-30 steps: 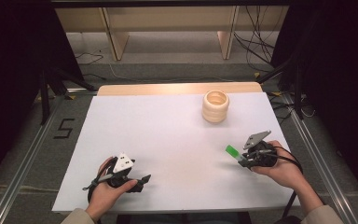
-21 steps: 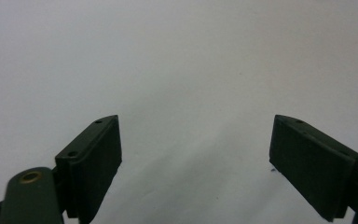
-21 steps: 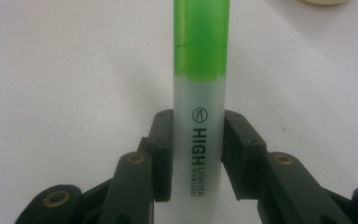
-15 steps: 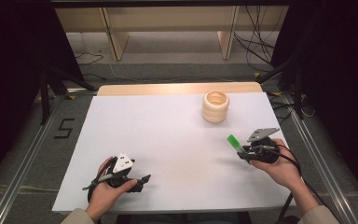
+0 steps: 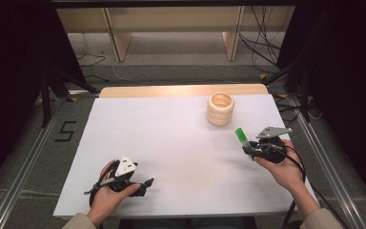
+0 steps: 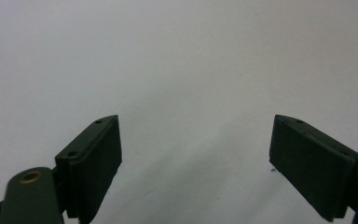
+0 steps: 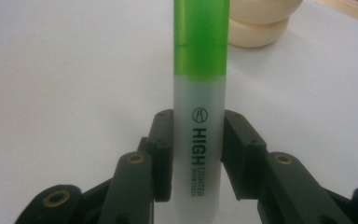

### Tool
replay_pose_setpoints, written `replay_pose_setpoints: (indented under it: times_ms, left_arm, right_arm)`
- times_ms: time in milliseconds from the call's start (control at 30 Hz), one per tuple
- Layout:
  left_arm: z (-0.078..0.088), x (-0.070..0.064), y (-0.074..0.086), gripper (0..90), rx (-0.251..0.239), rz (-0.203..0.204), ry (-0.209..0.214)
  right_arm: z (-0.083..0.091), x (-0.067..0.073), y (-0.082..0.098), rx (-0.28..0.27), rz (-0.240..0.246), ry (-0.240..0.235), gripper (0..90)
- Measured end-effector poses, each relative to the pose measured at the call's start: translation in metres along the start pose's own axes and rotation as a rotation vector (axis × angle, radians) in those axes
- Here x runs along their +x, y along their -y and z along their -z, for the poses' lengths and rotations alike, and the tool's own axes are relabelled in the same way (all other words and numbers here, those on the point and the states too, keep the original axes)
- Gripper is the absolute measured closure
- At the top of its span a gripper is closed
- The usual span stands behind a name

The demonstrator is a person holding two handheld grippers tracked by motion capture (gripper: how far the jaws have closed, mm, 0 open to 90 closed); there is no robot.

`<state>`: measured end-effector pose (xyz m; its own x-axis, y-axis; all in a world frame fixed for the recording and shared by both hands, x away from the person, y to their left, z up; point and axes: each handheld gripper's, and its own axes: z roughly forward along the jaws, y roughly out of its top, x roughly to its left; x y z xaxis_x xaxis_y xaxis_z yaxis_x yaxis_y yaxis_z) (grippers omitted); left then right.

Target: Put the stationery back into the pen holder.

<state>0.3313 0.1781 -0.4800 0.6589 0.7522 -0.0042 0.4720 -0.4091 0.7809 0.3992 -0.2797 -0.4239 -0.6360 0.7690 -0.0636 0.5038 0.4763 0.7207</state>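
My left gripper (image 5: 145,183) rests near the tabletop's (image 5: 171,138) near-left corner, jaws spread wide with nothing between them; my right gripper (image 5: 246,149), near the right edge, is clamped on the highlighter (image 7: 199,116), its green cap tilted up toward the ring-shaped holder (image 5: 220,108) by the far-right corner; to seat it well, I judge: align the barrel over the opening, lower straight, and release only once it is inside.

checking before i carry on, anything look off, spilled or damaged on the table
Nothing stands out. The green highlighter sits straight between the right gripper's pads, cap on, the ringed wooden holder stands upright on the white table, and the left gripper is open with nothing in it.
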Motion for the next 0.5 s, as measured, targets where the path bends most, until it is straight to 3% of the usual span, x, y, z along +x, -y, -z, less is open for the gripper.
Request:
replay_pose_setpoints:
  times_ms: [500]
  left_arm:
    - [0.0002,-0.0002,-0.0002,16.5,-0.005,0.004,0.000]
  right_arm:
    - [-0.0040,-0.0036,-0.0077,-0.078,-0.059,0.041,66.4]
